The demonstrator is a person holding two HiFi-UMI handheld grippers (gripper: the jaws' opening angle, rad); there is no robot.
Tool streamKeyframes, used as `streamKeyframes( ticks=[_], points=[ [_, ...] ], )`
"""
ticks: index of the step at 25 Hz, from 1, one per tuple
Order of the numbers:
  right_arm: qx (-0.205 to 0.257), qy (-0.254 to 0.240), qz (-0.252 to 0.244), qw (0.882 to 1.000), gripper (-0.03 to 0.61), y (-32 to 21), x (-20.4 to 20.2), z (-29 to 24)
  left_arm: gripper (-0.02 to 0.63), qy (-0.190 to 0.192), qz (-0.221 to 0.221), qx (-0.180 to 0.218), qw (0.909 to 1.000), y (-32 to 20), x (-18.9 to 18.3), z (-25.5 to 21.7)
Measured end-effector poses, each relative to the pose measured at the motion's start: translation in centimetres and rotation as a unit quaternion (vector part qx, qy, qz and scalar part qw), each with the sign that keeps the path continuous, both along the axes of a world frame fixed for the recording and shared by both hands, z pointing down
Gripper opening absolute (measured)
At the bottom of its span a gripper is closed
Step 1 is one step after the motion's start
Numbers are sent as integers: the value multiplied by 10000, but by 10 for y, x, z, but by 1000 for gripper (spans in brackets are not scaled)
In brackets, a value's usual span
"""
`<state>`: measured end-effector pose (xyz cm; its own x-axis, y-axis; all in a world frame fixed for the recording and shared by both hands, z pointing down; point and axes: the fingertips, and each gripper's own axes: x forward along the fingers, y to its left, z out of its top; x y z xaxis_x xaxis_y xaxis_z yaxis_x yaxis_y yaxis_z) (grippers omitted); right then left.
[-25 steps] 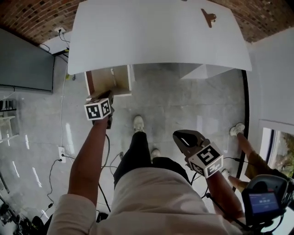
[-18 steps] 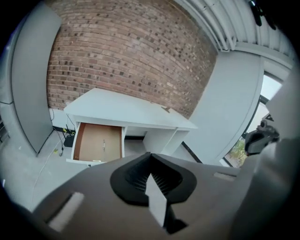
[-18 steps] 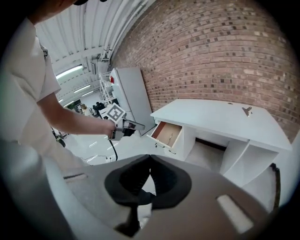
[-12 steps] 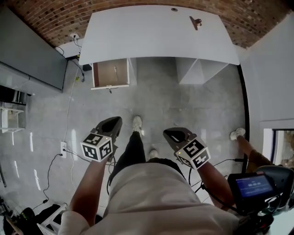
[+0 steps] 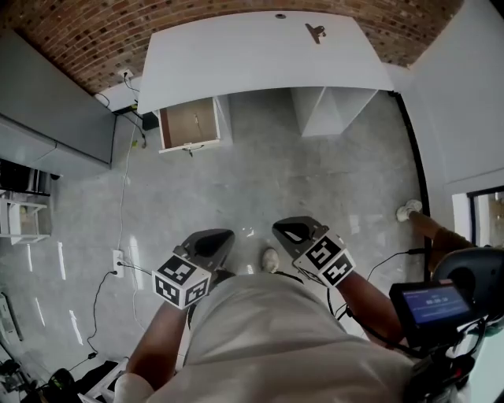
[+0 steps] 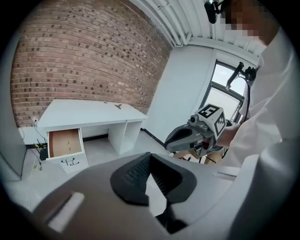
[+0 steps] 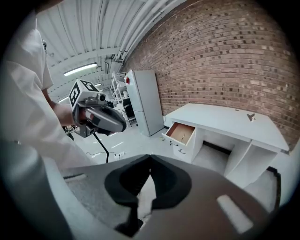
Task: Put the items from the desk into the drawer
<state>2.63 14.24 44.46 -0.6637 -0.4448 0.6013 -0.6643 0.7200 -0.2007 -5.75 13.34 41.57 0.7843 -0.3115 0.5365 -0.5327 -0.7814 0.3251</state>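
Note:
The white desk stands far ahead against the brick wall. A dark binder clip lies on its top near the back right, and a small dark dot sits at the back edge. The wooden drawer at the desk's left is pulled open, and a small thin item lies in it. My left gripper and right gripper hang close to my body, far from the desk. Both are shut with nothing between the jaws. The drawer and the clip also show in the gripper views.
Grey floor lies between me and the desk. Cables and a wall socket run along the left. A white cabinet stands left of the desk. Another person's foot is at the right, and a screen device is by my right arm.
The view has backed away from the desk. My left gripper came from the drawer's front down to my body, and the right gripper drew in slightly. Both stayed shut.

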Motion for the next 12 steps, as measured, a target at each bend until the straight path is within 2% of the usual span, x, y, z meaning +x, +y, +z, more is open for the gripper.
streamKeyframes(
  ticks=[5,12],
  points=[
    [18,129,179,9998,3,7,-23,-11,8,257,272,59,9993,9,-16,-18],
    [306,210,66,9993,3,-9,-94,-30,8,279,287,235,9989,3,-76,-24]
  ],
)
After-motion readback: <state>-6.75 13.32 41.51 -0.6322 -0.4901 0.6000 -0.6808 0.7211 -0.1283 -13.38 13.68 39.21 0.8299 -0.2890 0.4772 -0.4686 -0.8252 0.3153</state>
